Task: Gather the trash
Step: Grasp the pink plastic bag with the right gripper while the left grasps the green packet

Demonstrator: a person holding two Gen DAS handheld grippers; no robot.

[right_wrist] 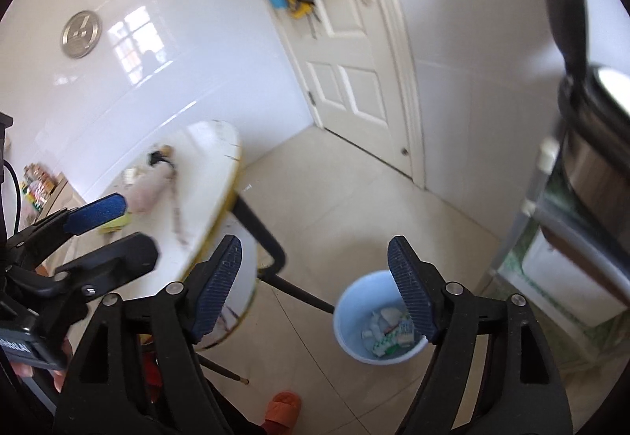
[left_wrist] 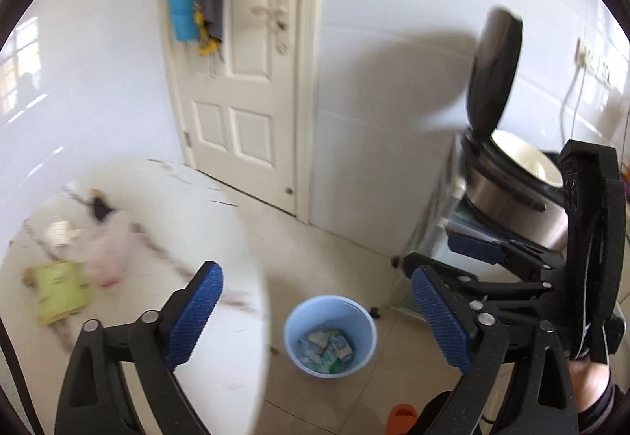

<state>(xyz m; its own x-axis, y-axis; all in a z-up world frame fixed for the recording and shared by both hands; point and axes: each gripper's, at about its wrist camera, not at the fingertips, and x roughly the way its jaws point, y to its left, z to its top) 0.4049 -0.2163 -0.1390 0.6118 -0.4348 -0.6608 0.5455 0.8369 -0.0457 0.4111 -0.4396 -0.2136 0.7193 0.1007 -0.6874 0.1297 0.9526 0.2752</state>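
- White-tiled walls and a pale tiled floor (left_wrist: 346, 238) frame the scene, with a panelled door (left_wrist: 244, 80) behind; cloths hanging on it are too blurred to name.
- Round white counter (left_wrist: 204, 222) carries the rubbish not yet collected: a yellow-green packet (left_wrist: 61, 291), a pinkish plastic bag (left_wrist: 106, 258) and smaller scraps whose kind I cannot make out through the blur.
- Steel pot (left_wrist: 519, 206) with its lid raised sits on a rack at the right, cut off by the frame edge.
- Blue bin (left_wrist: 330, 340) stands on the floor just beside the counter, probably so rubbish can be dropped straight in; it already holds cartons and wrappers.
- Left gripper (left_wrist: 315, 321) hangs above the bin, its fingers (left_wrist: 197, 317) spread wide with nothing between them.
- Right gripper (right_wrist: 315, 297) is also above the bin, fingers (right_wrist: 411, 297) well apart and empty, one hiding part of the bin's inside.
- Orange slipper (right_wrist: 281, 411) shows at the bottom edge, half cut off.
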